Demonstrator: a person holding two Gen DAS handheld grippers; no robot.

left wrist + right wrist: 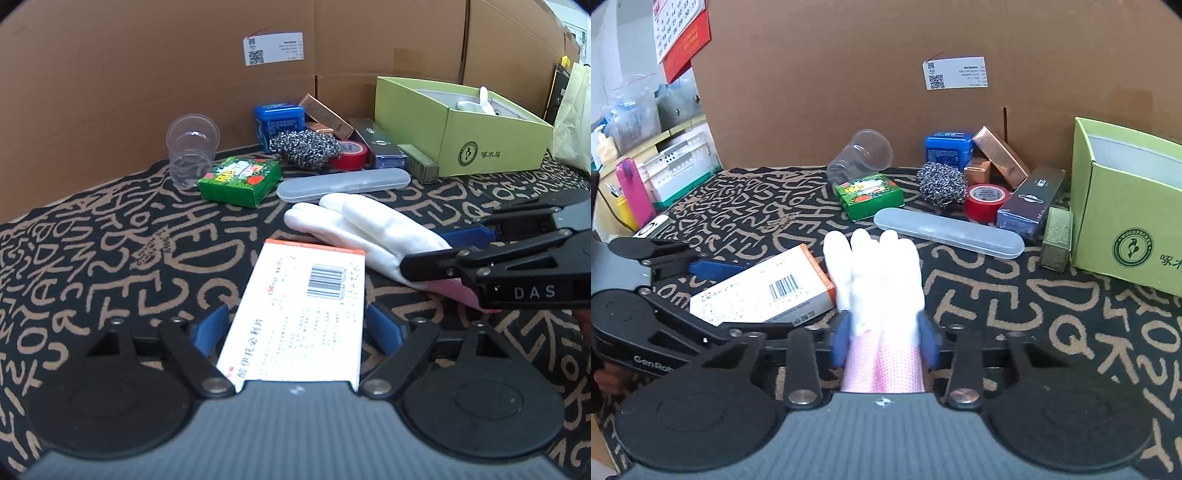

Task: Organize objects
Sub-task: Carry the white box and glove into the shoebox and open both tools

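Big cardboard wall (147,92) runs along the far side, and the whole table wears a black cloth (110,258) scribbled with tan letters. Far right there's an open lime-green box (461,136) with something white inside.

Left of that box, a clutter pile sits along the far edge: dark blue carton (1030,203), a copper-coloured box (999,153) leaning over, blue tin (279,123), steel scourer (304,147), red tape roll (986,201), a green strawberry box (240,181), a clear cup (192,151) and a long frosted case (343,184) lying just in front of the lot.

Nearer to us, a white medicine box (299,314) with an orange end and a barcode lies between the blue pads of the left gripper (295,325). The jaws are spread, and I can see gaps on both sides, so nothing's pinched.

Right beside it lies a white glove (882,266) with a pink cuff, fingers pointing to the far side. The right gripper (884,341) has its pads against the cuff on both sides, squeezing it.
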